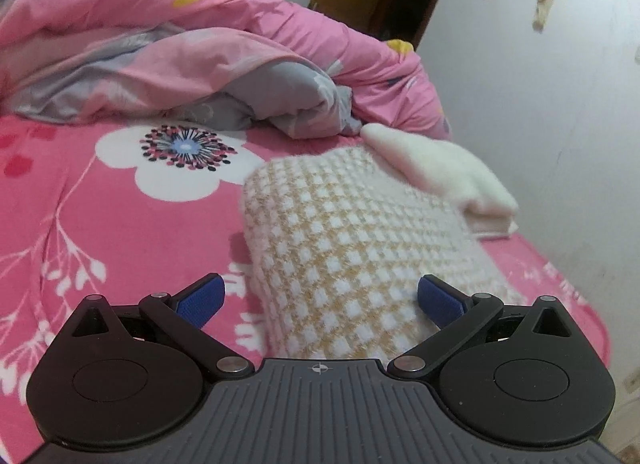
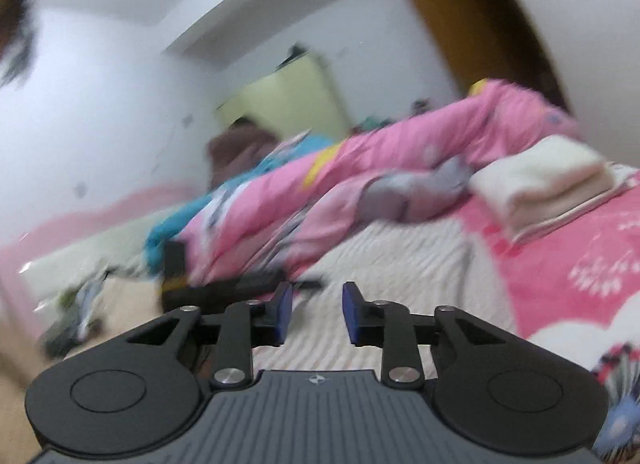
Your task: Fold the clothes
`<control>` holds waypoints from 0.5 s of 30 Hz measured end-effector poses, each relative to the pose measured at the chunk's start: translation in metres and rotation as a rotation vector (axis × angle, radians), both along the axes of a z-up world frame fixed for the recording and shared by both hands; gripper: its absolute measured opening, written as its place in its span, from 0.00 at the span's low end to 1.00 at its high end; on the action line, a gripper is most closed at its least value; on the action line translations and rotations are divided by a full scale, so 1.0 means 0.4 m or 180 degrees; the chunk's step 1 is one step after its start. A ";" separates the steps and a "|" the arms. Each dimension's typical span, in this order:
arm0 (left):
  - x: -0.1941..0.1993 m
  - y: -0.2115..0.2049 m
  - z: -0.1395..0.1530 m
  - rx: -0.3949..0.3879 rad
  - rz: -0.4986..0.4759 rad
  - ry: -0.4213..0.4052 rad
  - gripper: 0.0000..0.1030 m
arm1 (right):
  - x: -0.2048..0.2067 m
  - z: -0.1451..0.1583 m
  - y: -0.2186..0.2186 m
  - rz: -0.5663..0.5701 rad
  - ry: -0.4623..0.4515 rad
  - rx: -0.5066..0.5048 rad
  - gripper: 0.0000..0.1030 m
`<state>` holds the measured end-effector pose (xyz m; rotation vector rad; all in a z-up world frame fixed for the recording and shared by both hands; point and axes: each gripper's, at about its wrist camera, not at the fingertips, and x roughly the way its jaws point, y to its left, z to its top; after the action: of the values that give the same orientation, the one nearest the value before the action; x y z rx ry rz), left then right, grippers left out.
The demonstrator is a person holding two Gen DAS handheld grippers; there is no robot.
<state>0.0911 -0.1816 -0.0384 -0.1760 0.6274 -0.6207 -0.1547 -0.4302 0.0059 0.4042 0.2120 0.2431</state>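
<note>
While the left gripper [image 1: 320,298] is hovering low over the bed with its blue pads [image 1: 202,298] spread wide and gripping nothing, the checked yellow-and-white garment [image 1: 340,248] is lying folded directly ahead of it, its near end reaching in between the two fingers. Beyond the garment's far right corner, a folded white cloth [image 1: 448,180] is resting partly on it. Farther ahead and to the left, a rumpled pink quilt [image 1: 200,44] is lying heaped on the pink flowered sheet [image 1: 120,232]. In the blurred right wrist view, the right gripper [image 2: 316,314] is holding its fingers a narrow gap apart, empty, with the checked garment spreading just ahead of it and the white cloth sitting ahead to its right
</note>
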 end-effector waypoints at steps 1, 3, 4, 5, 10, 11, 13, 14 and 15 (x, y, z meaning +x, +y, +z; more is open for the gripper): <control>-0.005 -0.006 0.004 0.0065 -0.0003 -0.0033 1.00 | 0.025 0.003 0.001 -0.0096 0.0041 -0.0093 0.30; -0.012 -0.016 0.011 0.0167 0.0000 -0.0079 1.00 | 0.084 0.001 0.014 -0.0195 0.0130 -0.0349 0.30; -0.012 -0.019 0.012 0.0196 0.0000 -0.0080 1.00 | 0.111 -0.002 0.022 -0.0218 0.0169 -0.0456 0.30; -0.011 -0.021 0.013 0.0226 0.0000 -0.0081 1.00 | 0.144 -0.013 0.023 -0.0198 0.0251 -0.0497 0.30; -0.001 -0.027 0.011 0.0276 -0.0058 0.0037 1.00 | 0.281 -0.091 0.012 -0.0103 0.1053 -0.0675 0.20; -0.002 -0.026 0.012 0.0286 -0.0058 0.0018 1.00 | 0.284 -0.074 0.015 -0.0069 0.1048 -0.0756 0.20; -0.002 -0.026 0.013 0.0307 -0.0091 -0.0016 1.00 | 0.288 -0.039 0.020 -0.0035 0.0982 -0.0910 0.21; 0.001 -0.026 0.012 0.0302 -0.0100 0.0000 1.00 | 0.290 -0.021 0.021 -0.0037 0.0919 -0.0983 0.21; 0.003 -0.025 0.011 0.0286 -0.0101 0.0031 1.00 | 0.304 -0.010 0.017 -0.0041 0.0875 -0.0993 0.21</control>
<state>0.0923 -0.1916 -0.0338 -0.0852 0.6672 -0.6211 -0.0330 -0.4235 0.0019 0.1274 0.5098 0.1375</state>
